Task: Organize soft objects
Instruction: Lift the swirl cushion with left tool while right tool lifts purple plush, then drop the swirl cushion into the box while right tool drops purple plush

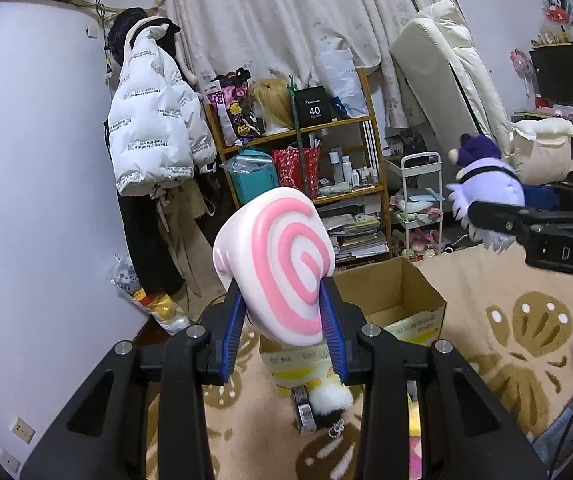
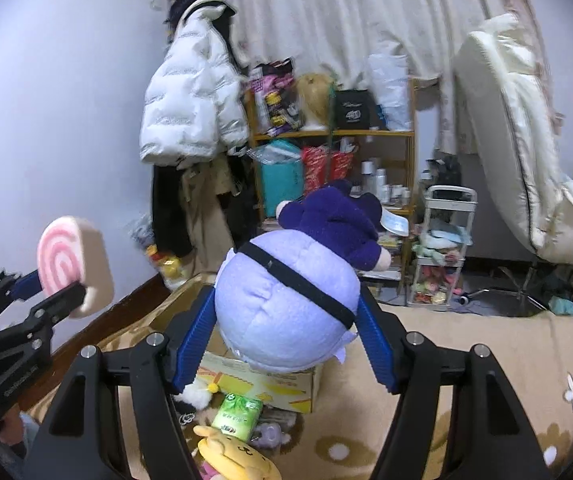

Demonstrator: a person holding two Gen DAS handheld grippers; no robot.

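Note:
My left gripper [image 1: 282,300] is shut on a soft white toy with a pink spiral [image 1: 274,264] and holds it up above an open cardboard box [image 1: 398,300]. It also shows at the left of the right wrist view [image 2: 72,266]. My right gripper [image 2: 286,316] is shut on a round lilac plush with a dark purple hat [image 2: 290,300], held above the same box [image 2: 262,380]. That plush also shows in the left wrist view [image 1: 486,192].
The box stands on a beige patterned rug [image 1: 506,320]. A yellow plush [image 2: 234,456], a green packet [image 2: 236,416] and a white pompom [image 1: 330,398] lie near the box. A wooden shelf [image 1: 306,152], hanging coats [image 1: 154,120] and a white trolley [image 1: 422,200] stand behind.

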